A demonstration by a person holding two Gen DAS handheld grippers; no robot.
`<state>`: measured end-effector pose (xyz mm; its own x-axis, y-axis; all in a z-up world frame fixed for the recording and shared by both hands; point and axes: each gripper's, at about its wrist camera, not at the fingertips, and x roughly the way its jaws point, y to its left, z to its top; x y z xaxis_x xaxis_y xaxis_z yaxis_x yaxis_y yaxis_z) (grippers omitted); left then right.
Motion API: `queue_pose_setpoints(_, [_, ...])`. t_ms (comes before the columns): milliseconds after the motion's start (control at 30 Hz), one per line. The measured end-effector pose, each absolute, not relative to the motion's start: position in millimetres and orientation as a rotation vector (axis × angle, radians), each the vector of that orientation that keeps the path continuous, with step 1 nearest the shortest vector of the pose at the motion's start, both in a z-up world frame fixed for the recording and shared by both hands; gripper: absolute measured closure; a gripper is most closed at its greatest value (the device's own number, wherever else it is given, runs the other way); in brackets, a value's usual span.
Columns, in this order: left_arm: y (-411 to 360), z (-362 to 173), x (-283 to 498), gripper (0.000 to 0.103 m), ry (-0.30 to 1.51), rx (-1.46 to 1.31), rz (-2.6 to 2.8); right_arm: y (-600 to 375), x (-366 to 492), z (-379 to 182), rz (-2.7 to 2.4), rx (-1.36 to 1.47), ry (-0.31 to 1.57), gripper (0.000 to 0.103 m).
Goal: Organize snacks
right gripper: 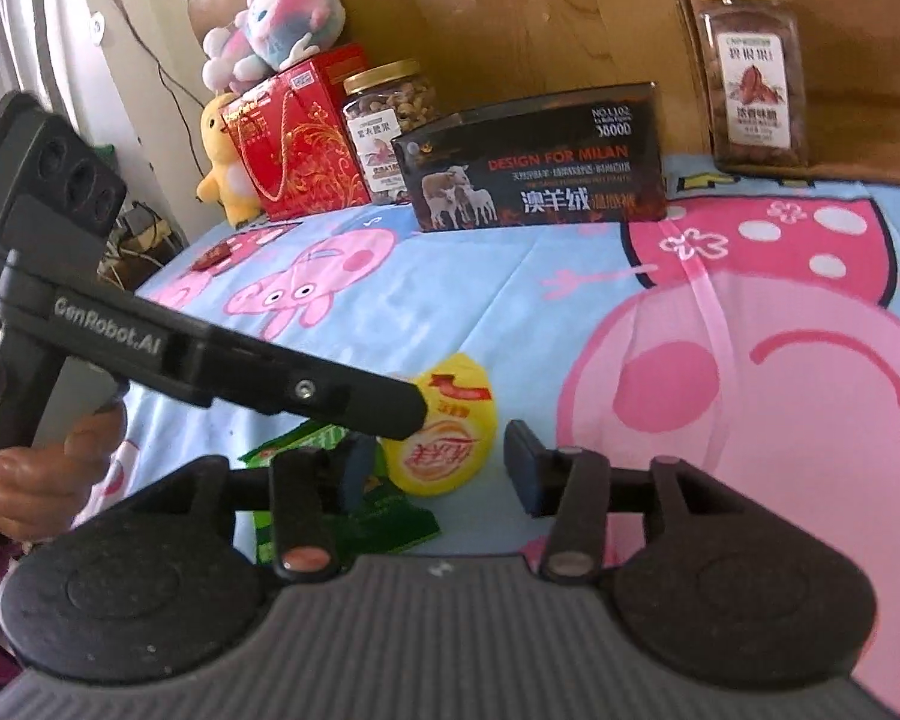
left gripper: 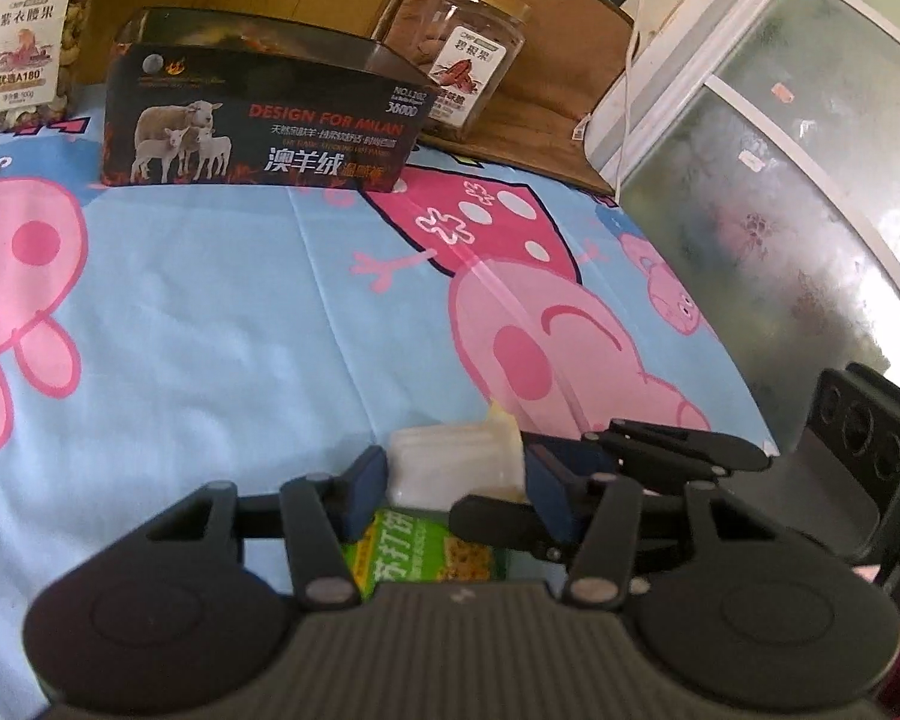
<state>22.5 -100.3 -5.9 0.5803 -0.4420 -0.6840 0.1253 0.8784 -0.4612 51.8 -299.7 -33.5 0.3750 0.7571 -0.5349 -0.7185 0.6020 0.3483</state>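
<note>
both jaws are standing spread around loose snack packets (left gripper: 456, 468) in front of the black box (left gripper: 258, 126), needing closing before lifting.

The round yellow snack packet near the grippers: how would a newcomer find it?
Start at the black rectangular box with the sheep picture at the far side of the blue cartoon-pig cloth, then come towards the camera. The round yellow snack packet lies flat there, beside green biscuit packets. It alone is round and yellow with red print.
</note>
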Motion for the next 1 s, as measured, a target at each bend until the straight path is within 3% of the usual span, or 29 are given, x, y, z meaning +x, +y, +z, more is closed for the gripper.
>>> queue_pose_setpoints(267, [-91, 10, 21, 0.053, 0.847, -0.399, -0.316, -292, 51, -24, 0.96, 0.077, 0.701, 0.058])
queue_pose_setpoints(533, [-50, 69, 66, 0.054, 0.692, -0.371, -0.23, -250, 94, 24, 0.98, 0.048, 0.54, 0.058])
queue_pose_setpoints(633, [-31, 83, 99, 0.053, 0.662, -0.36, -0.171, -225, 127, 40, 0.984, 0.061, 0.496, 0.068])
queue_pose_setpoints(1000, [23, 51, 196, 0.053, 0.703, -0.432, 0.011, -141, 232, 27, 0.959, 0.008, 0.582, 0.068])
